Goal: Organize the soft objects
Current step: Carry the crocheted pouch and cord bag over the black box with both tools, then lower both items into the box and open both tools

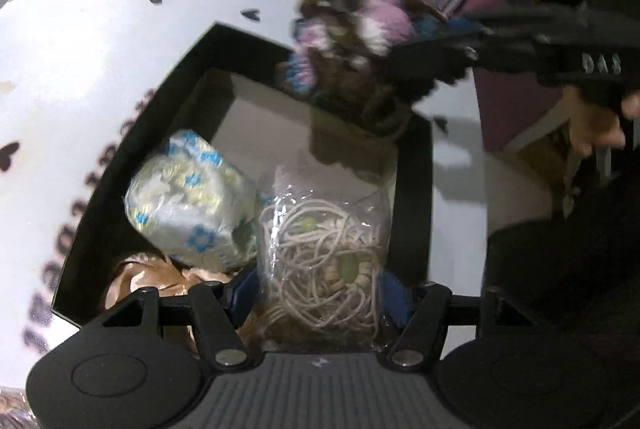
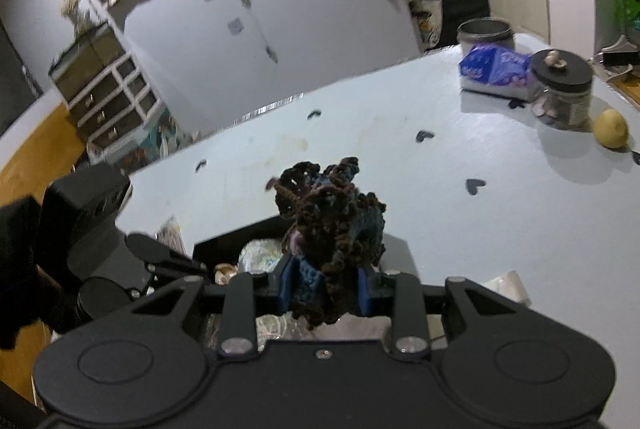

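A black open box [image 1: 416, 197] sits on the white table. Inside lie a rolled white-and-blue patterned pack [image 1: 188, 205], a tan satin cloth [image 1: 148, 281] and a clear bag of beige cord [image 1: 324, 253]. My left gripper [image 1: 316, 297] is shut on the cord bag, low in the box. My right gripper [image 2: 324, 289] is shut on a crocheted brown, blue and pink piece [image 2: 332, 217], also seen in the left wrist view [image 1: 352, 41], held above the box's far edge [image 2: 236, 233].
On the table stand a blue tissue pack [image 2: 496, 69], a glass jar with a black lid [image 2: 564, 93], a grey tin [image 2: 484, 37] and a lemon [image 2: 610, 128]. A white fridge [image 2: 240, 29] and a drawer unit [image 2: 108, 97] stand beyond the table's edge.
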`<state>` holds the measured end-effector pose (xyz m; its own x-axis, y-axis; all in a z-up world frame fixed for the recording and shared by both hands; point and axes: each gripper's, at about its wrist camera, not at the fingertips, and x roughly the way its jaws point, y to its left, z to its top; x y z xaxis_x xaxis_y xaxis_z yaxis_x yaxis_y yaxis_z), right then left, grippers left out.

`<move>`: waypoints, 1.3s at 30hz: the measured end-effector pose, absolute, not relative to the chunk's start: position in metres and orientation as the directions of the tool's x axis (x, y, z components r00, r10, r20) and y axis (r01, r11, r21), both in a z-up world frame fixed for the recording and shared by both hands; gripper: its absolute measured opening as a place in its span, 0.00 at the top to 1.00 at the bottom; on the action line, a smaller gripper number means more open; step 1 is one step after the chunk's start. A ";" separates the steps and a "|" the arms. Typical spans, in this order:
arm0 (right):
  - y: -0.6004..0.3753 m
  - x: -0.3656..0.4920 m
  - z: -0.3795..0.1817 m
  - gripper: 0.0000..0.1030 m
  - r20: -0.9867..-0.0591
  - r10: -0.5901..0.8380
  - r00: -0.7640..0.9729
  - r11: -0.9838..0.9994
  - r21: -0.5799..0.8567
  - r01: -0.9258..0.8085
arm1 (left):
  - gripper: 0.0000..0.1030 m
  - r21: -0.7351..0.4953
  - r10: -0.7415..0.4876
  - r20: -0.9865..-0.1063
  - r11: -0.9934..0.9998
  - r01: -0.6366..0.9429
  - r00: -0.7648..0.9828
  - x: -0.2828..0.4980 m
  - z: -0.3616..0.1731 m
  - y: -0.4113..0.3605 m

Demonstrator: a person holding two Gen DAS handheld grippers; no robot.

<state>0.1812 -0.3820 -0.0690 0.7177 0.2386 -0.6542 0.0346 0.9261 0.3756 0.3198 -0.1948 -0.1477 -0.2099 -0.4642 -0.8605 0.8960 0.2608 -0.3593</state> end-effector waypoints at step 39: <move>-0.349 0.276 -0.119 0.89 -0.792 0.247 0.558 0.968 0.222 -0.114 | 0.45 -0.334 -0.594 -0.786 0.641 0.692 0.171 0.256 -0.125 -0.157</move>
<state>0.2761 -0.3488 -0.1186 0.5583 0.2474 -0.7919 -0.1142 0.9683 0.2220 0.2564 -0.1571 -0.1248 0.1713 -0.5942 -0.7859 0.6917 0.6405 -0.3335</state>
